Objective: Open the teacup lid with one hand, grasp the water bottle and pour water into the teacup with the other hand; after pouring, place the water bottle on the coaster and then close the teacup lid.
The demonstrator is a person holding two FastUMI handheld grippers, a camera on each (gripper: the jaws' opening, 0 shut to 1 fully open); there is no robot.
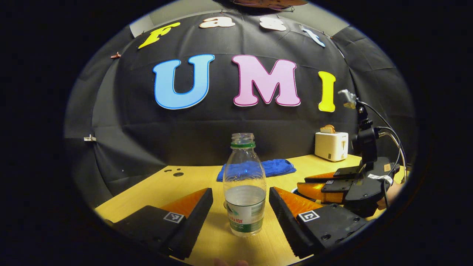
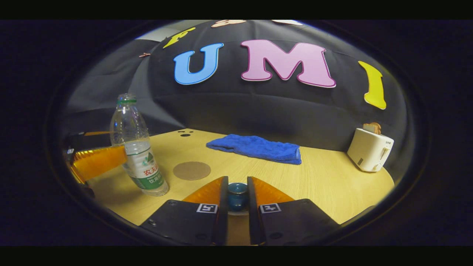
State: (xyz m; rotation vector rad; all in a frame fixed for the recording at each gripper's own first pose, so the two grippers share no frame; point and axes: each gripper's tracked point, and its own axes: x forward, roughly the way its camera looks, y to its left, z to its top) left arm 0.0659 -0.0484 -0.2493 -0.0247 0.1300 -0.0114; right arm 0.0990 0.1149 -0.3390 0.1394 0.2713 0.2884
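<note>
Left gripper view: the water bottle (image 1: 245, 184) stands upright at lower centre of the frame on the wooden counter (image 1: 177, 184), uncapped, with water filling roughly its lower part. The left gripper (image 1: 241, 207) has its jaws spread wide, one to each side of the bottle, and neither touches it; bare counter shows in both gaps. At right of the frame the right gripper (image 1: 314, 186) reaches in low over the counter, with a hand (image 1: 393, 190) partly visible behind it. A blue cloth (image 1: 258, 168) lies behind the bottle near the back edge, and a white toaster (image 1: 331, 145) stands at the right rear.

Right gripper view: the right gripper's jaws are drawn close about the knob of the teacup lid (image 2: 237, 195) at bottom centre of the frame; whether both press on it cannot be told. The round coaster (image 2: 191, 170) lies flat at left of centre, bare, with open counter around it, between the lid and the bottle. The bottle stands at left of the frame, near the counter's left edge. The cloth lies in mid-frame, and the toaster sits near the right edge.
</note>
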